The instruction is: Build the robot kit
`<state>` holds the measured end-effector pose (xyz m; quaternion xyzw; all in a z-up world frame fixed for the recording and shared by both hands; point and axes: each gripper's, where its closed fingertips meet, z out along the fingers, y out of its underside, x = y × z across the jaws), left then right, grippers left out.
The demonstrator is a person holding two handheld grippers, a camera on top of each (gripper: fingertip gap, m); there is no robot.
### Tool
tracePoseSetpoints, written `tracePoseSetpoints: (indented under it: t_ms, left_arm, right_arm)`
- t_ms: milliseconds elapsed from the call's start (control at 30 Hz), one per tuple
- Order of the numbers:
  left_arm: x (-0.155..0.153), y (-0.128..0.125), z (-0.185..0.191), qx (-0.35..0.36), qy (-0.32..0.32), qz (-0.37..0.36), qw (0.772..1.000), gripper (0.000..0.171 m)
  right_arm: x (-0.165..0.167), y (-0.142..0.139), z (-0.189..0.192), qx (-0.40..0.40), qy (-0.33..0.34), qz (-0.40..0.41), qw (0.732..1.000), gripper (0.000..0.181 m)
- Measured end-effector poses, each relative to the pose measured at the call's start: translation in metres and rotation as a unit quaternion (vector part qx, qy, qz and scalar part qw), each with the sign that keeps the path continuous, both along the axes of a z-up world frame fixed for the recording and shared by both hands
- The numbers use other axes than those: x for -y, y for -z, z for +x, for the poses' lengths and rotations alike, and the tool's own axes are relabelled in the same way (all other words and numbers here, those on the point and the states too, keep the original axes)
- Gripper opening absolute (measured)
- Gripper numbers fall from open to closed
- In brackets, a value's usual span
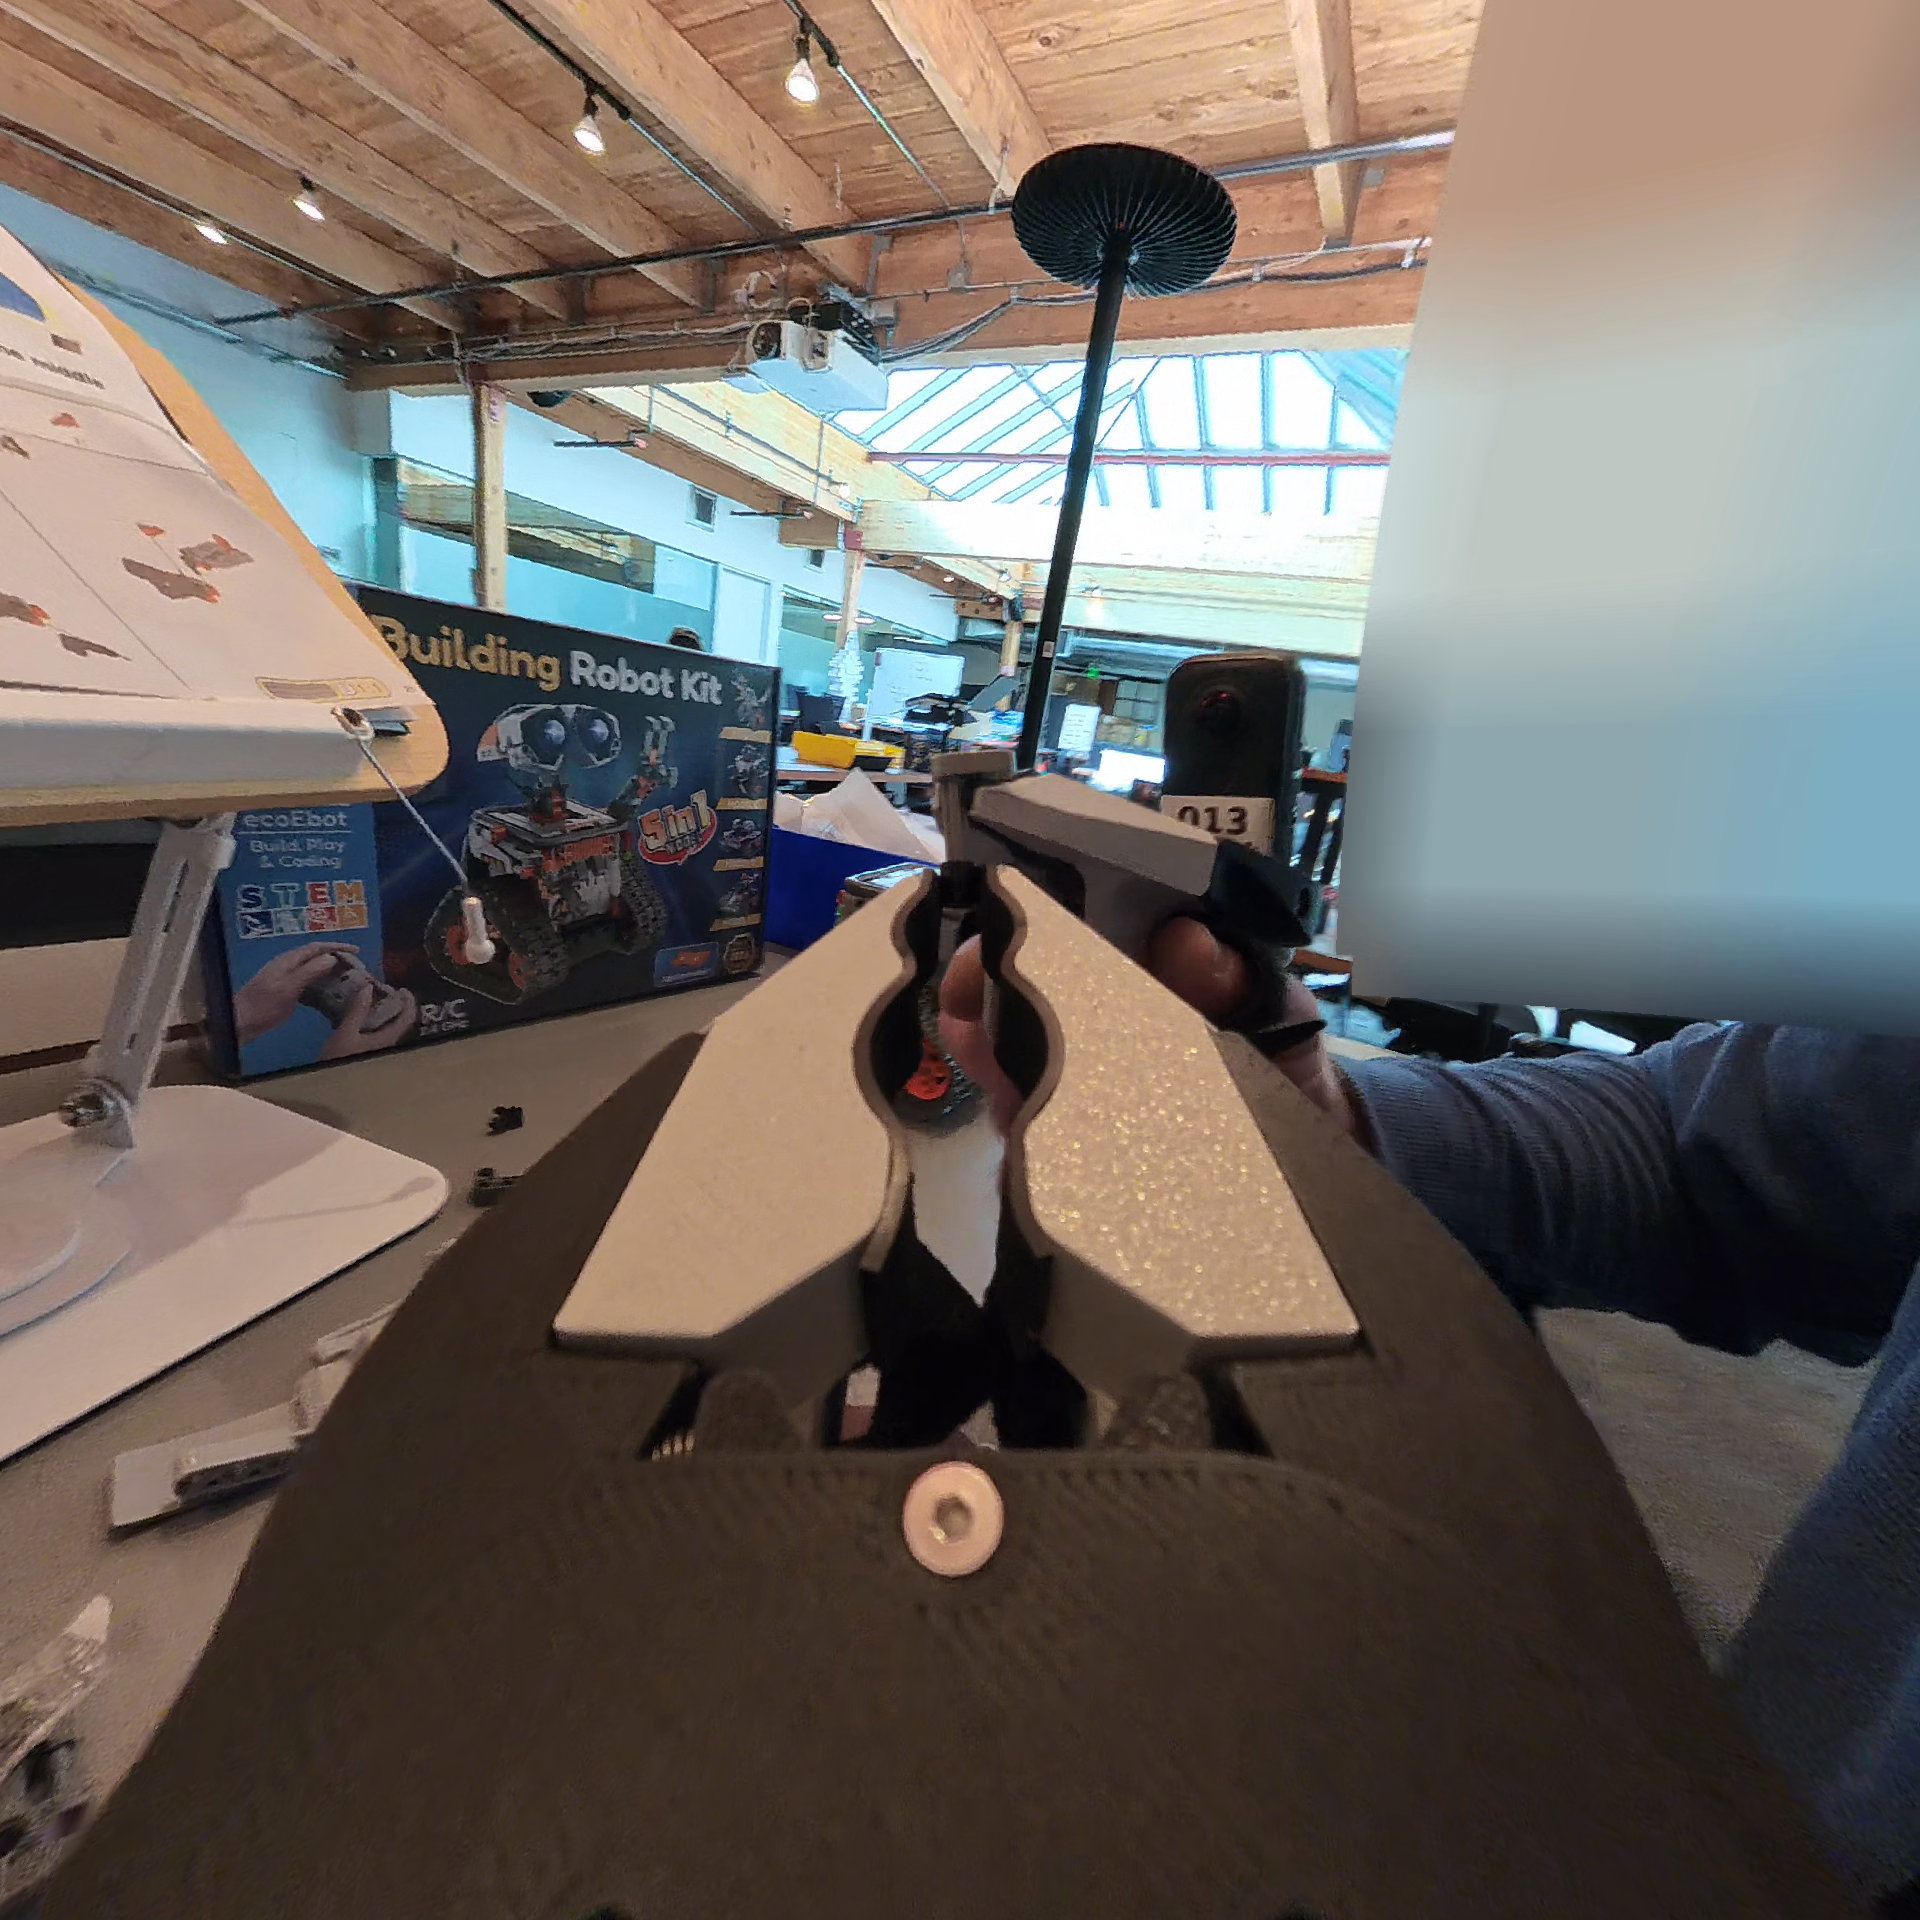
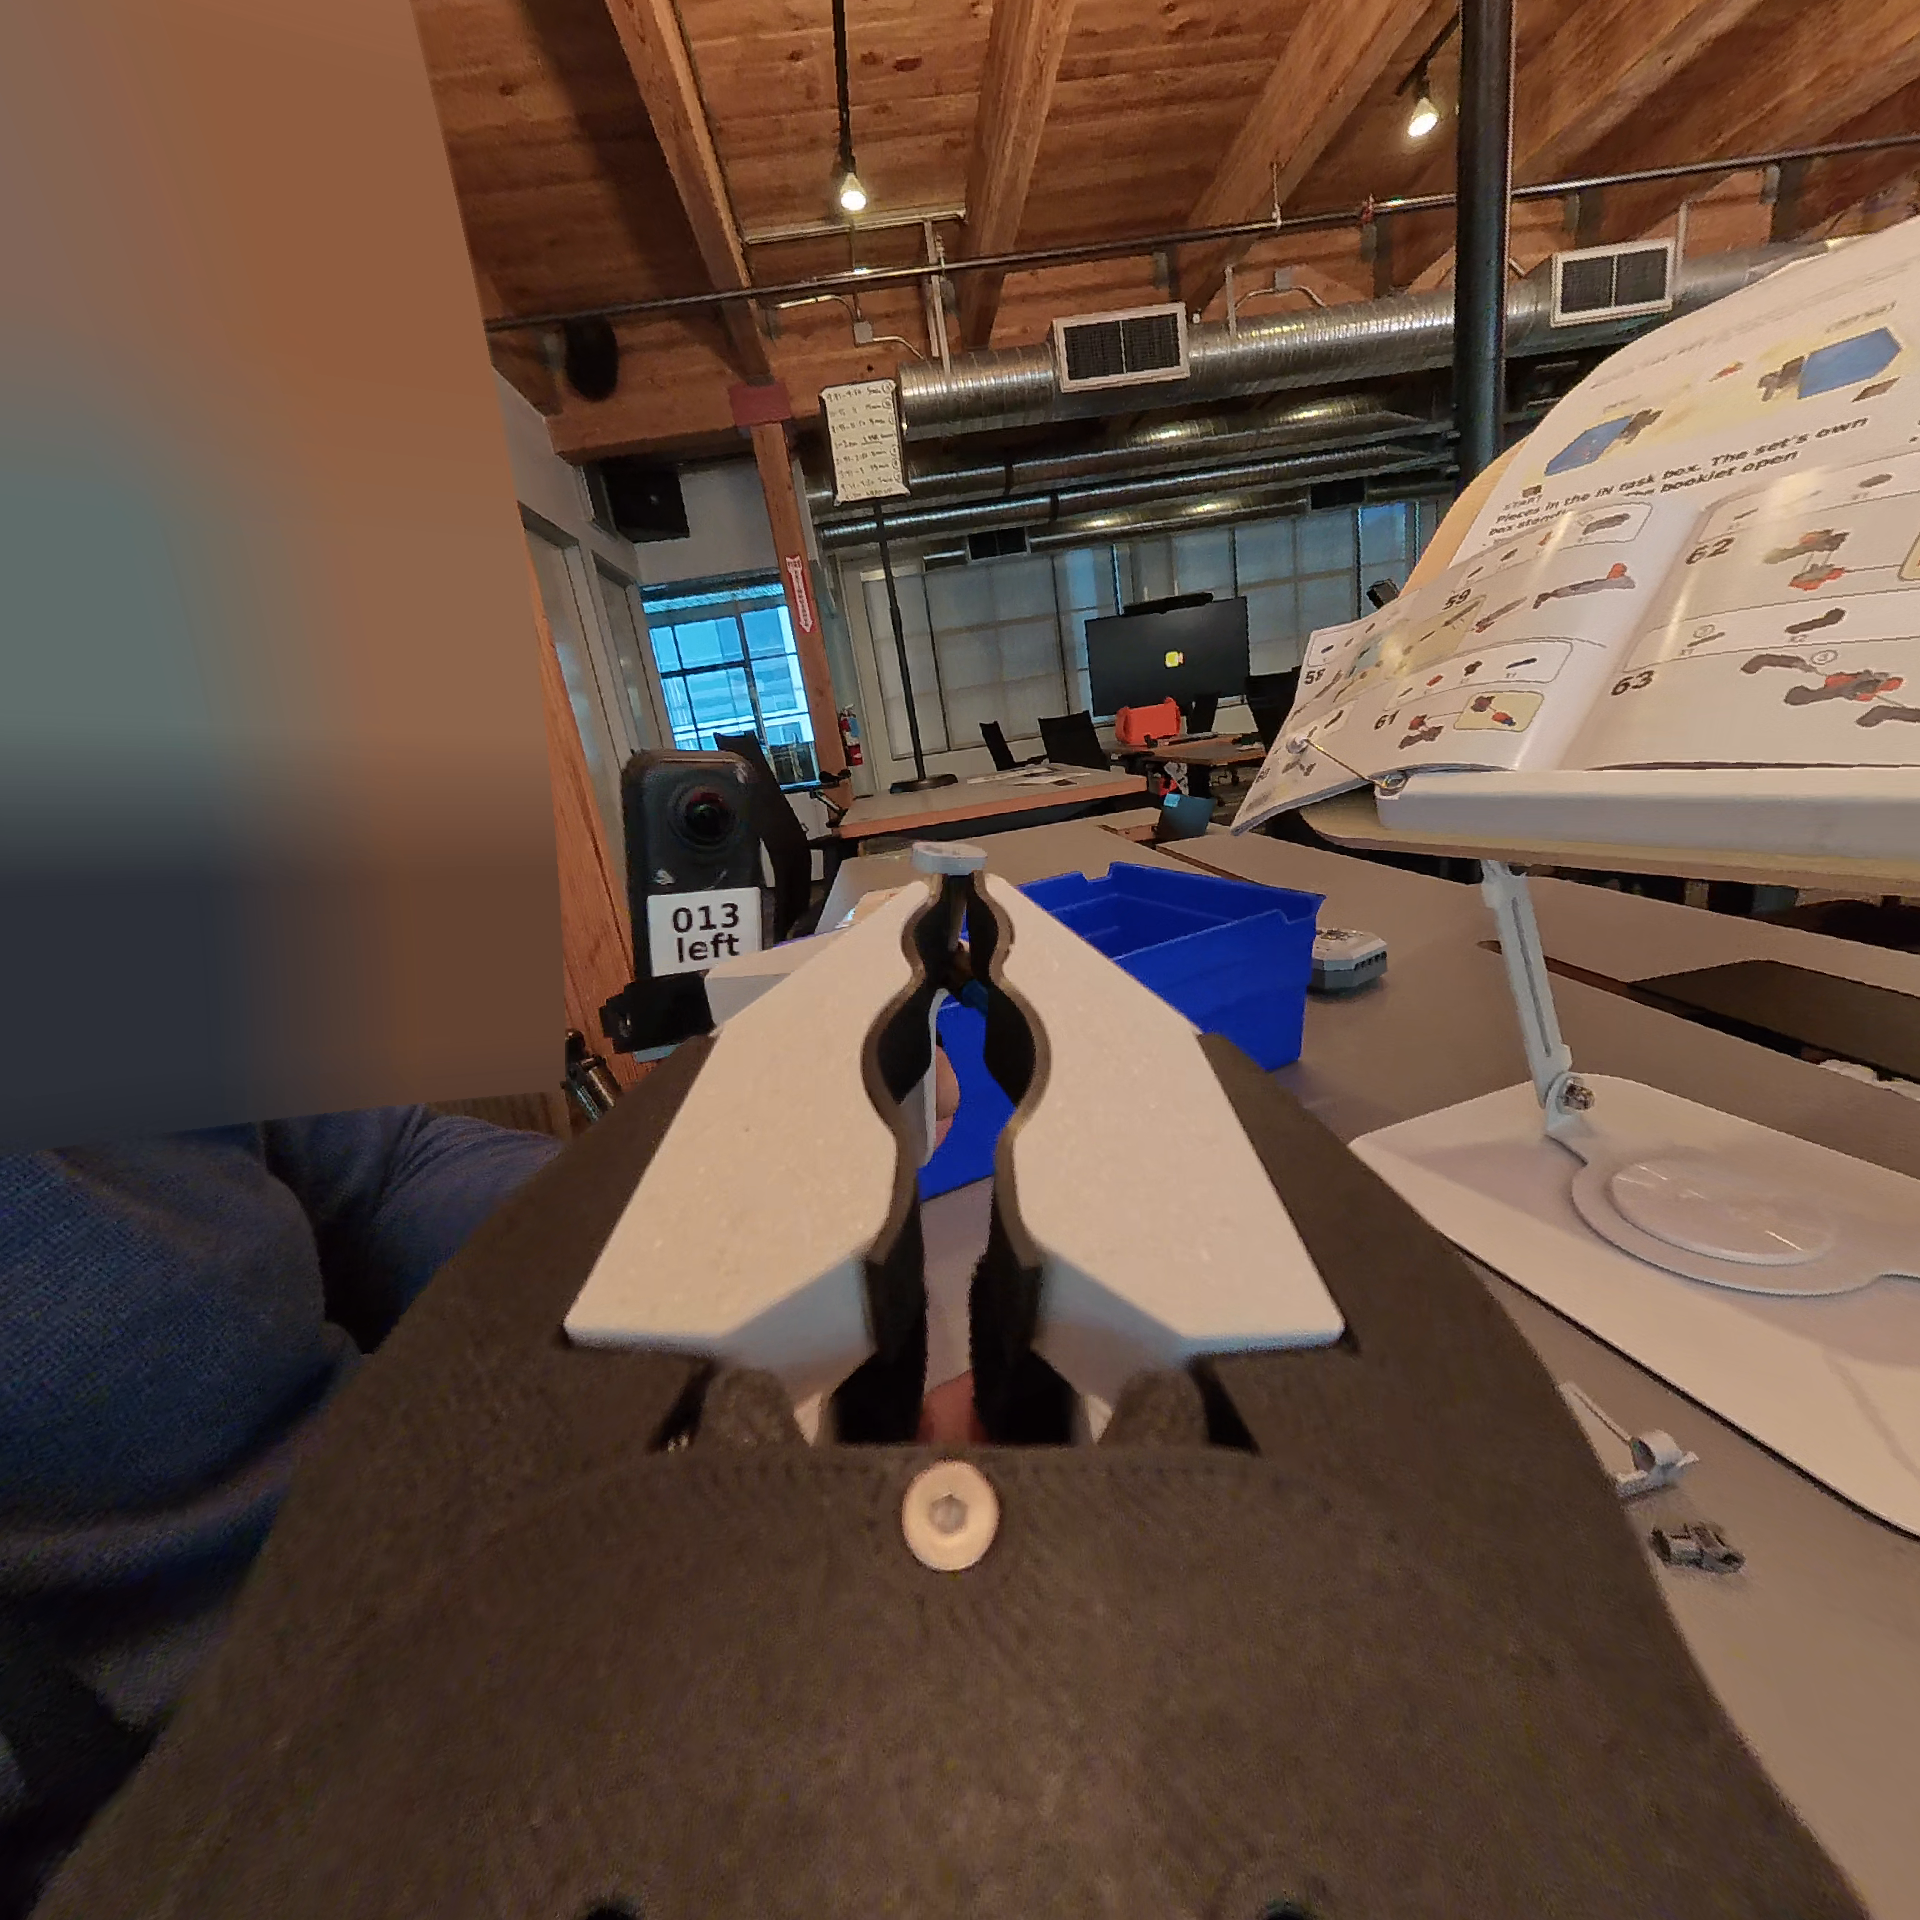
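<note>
Where both grippers meet, blue bin (image 2: pixel 1164 966) behind, book stand (image 2: pixel 1621 1195) beside.

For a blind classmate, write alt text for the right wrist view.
The right gripper, nearly closed, pinches a small dark part facing the left gripper. Behind sit a blue bin and an instruction booklet on a white stand.

Bright daylight from skylight (image 1: pixel 1132 416), fisheye edge distortion, sharp focus
</note>
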<state>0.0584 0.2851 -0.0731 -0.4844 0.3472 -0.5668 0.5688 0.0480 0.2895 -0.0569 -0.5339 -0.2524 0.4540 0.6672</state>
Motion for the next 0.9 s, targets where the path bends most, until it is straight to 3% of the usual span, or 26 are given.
tracePoseSetpoints:
  t_ms: [133,633,767,900]
  left_arm:
    - [-0.002,0.002,0.000,-0.021,-0.032,0.032,0.999,0.006]
    - [-0.008,0.005,-0.002,-0.037,-0.042,0.035,0.998,0.006]
    - [-0.008,0.010,0.001,-0.070,-0.074,0.080,0.992,0.006]
    - [-0.010,0.016,0.003,-0.126,-0.129,0.158,0.971,0.006]
  right_arm:
    - [0.000,0.003,0.000,0.022,0.011,0.007,1.000,0.000]
    - [0.004,0.006,0.009,0.130,0.026,0.056,0.990,0.009]
    - [0.006,0.010,0.005,0.152,0.023,0.054,0.987,0.010]
    - [0.003,0.022,0.004,0.179,0.013,0.034,0.983,0.017]
